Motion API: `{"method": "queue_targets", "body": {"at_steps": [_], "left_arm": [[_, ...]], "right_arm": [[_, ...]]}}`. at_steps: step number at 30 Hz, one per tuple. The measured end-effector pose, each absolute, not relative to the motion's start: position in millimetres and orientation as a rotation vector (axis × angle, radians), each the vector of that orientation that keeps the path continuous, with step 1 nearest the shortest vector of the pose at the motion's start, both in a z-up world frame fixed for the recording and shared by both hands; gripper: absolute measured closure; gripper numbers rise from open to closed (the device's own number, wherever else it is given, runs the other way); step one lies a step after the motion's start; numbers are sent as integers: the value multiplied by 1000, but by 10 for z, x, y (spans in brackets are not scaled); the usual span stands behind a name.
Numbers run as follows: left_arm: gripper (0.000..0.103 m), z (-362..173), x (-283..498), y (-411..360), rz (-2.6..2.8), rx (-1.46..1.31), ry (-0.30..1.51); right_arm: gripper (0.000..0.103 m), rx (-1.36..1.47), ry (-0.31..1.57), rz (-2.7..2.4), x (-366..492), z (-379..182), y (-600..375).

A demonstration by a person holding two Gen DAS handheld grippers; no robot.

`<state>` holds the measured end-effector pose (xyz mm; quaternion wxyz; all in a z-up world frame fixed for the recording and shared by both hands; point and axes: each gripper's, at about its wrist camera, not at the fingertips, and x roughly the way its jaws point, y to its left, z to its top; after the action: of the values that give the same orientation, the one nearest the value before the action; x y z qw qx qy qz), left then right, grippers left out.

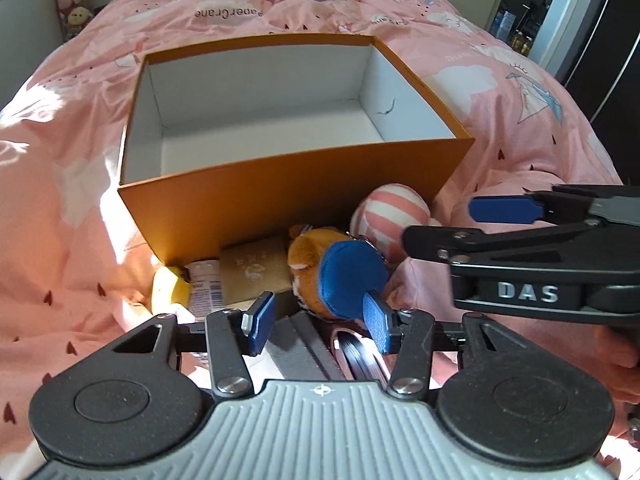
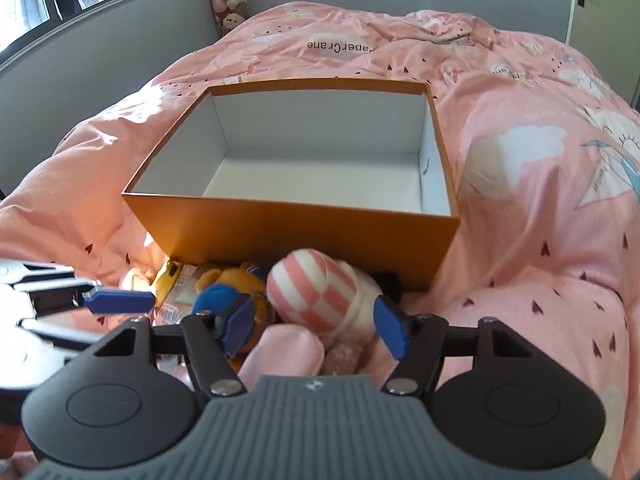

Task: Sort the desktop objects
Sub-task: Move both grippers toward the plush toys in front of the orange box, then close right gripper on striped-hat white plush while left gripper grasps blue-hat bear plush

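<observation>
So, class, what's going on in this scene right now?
A person is holding a two-finger gripper in each hand over a small pile of things on a pink bedspread, in front of an empty orange box. The left gripper is open near an orange plush toy; the right gripper is open around a striped sock bundle. Nothing is in the box yet.

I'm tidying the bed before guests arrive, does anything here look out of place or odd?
Yes. The orange box sits open with nothing in it, while the things to sort are heaped against its near wall: an orange plush toy, a pink striped sock bundle and a brown card packet. Nothing looks spilled or damaged.
</observation>
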<state>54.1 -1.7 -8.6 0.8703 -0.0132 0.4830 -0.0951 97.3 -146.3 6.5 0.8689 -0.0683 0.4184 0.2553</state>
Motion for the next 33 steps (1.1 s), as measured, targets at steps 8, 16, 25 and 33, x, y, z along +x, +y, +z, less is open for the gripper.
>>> {"method": "queue_targets", "body": {"at_steps": [8,16,25,33], "left_arm": [[41,-244,557,-134,-218,17,1005],[34,-332,565,-209,-201,35,995],[33,-367,585,-224,-193,33,995],[33,-388,648,-246,-180,24,972]], "right_arm": [[30,-137,819,533,940,-121,-1337],[27,-184,764,567,842,-116,-1226],[53,-139,772,559,873,-188,-1260],[76,-86,759,511,880,-158,-1404]]}}
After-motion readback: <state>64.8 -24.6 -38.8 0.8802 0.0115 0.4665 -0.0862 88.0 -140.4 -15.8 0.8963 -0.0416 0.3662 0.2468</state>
